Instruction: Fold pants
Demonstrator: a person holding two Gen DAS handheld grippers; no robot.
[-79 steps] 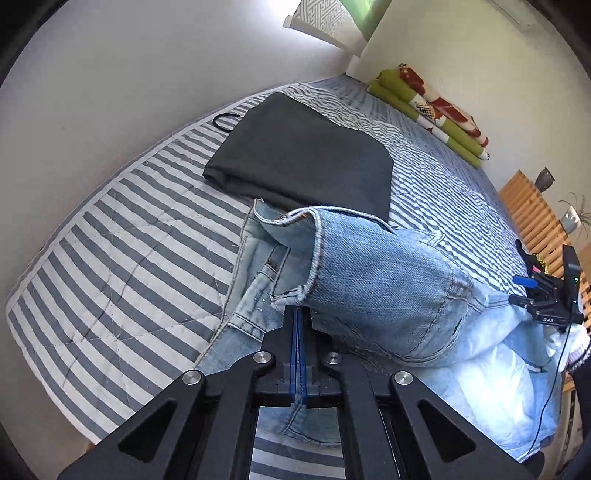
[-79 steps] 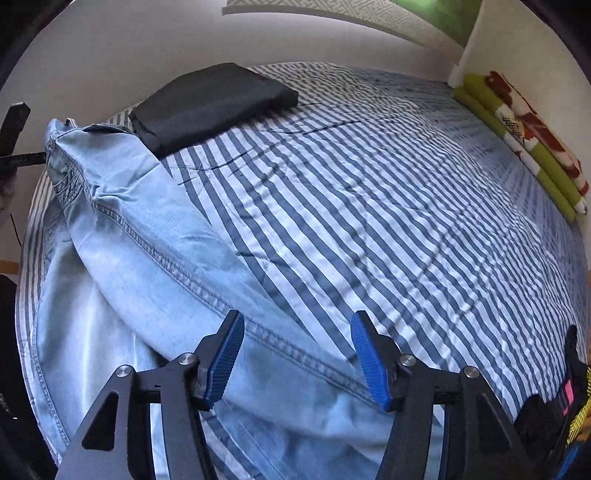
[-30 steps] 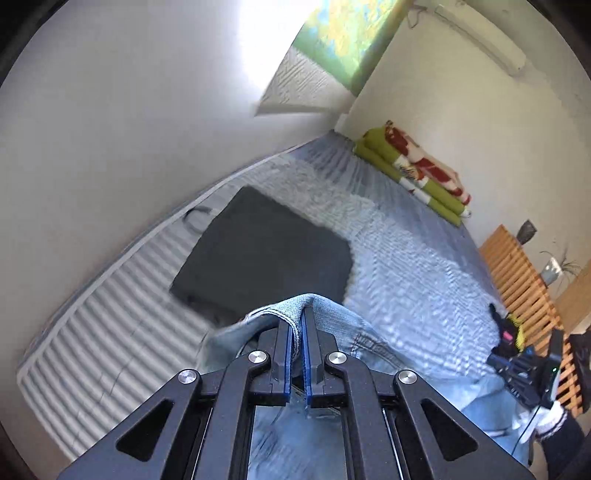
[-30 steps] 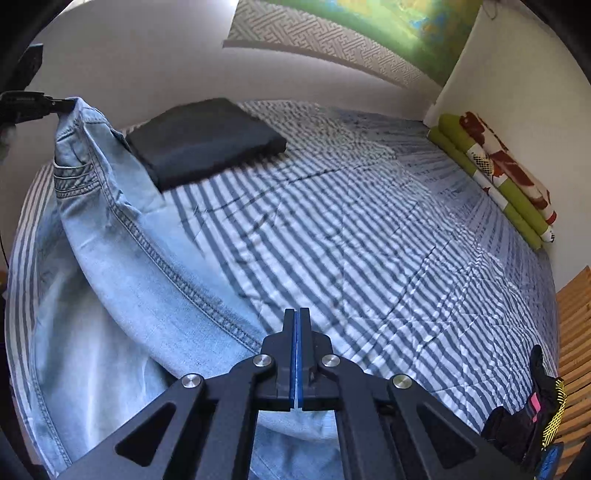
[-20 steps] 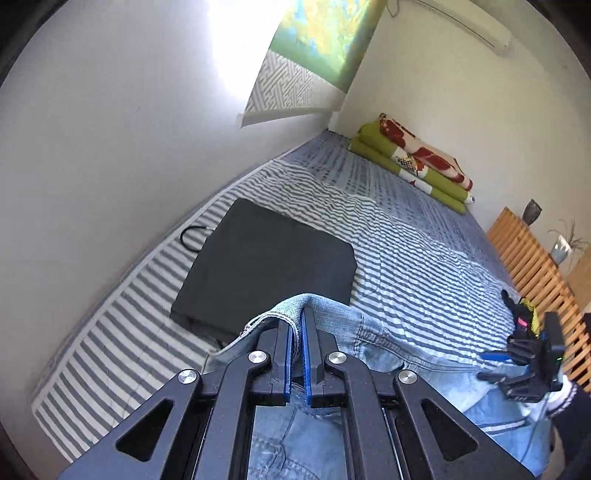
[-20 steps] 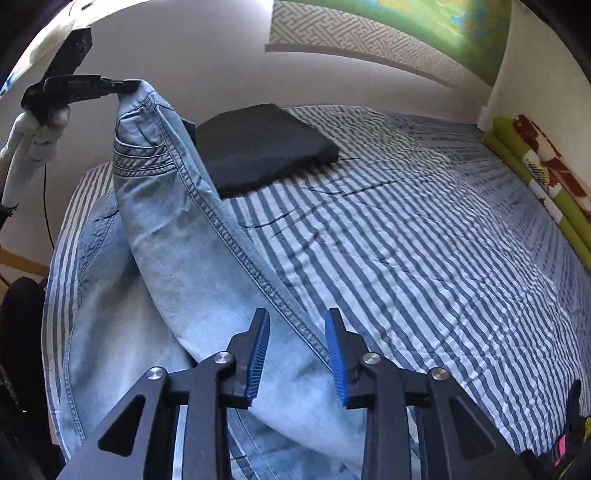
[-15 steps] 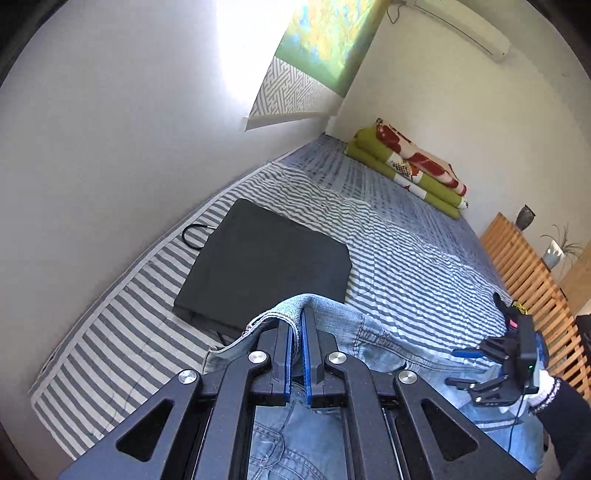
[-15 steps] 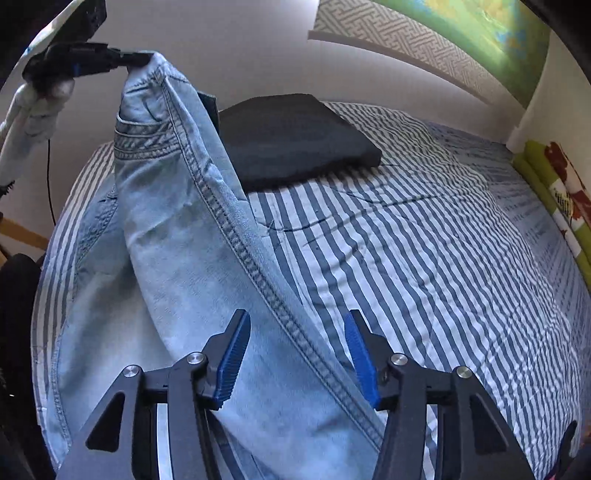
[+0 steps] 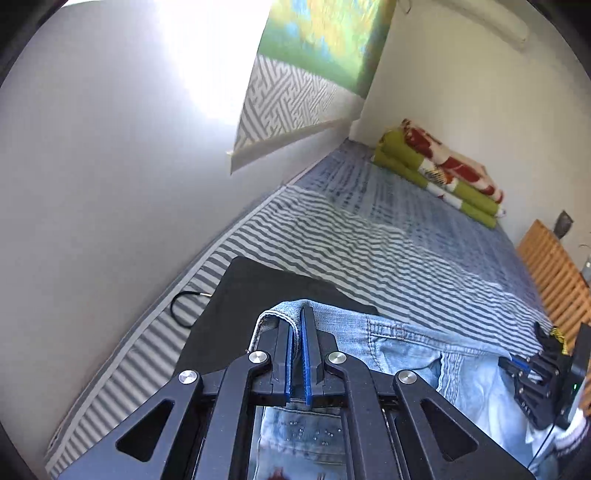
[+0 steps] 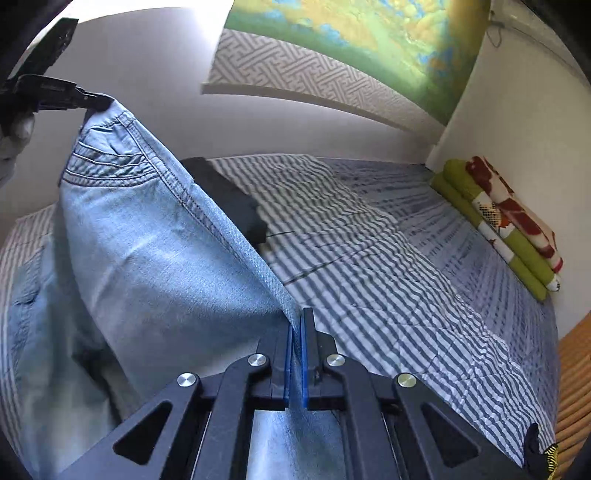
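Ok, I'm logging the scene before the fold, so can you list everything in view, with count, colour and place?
jeans: one pair, light blue denim, lifted off the bed, edge held at two spots.
bedcover: one, grey and white stripes, across the whole bed.
folded garment: one, dark grey, on the bed near the wall.
hair tie: one, black loop, on the stripes beside the dark garment.
folded blanket: one, green with red and white, at the far end of the bed.
wall picture: one, green and yellow, above the bed.
slatted frame: one, wooden, beside the bed.
left claw: black, blue pads, shut on denim.
right claw: same, shut on denim.
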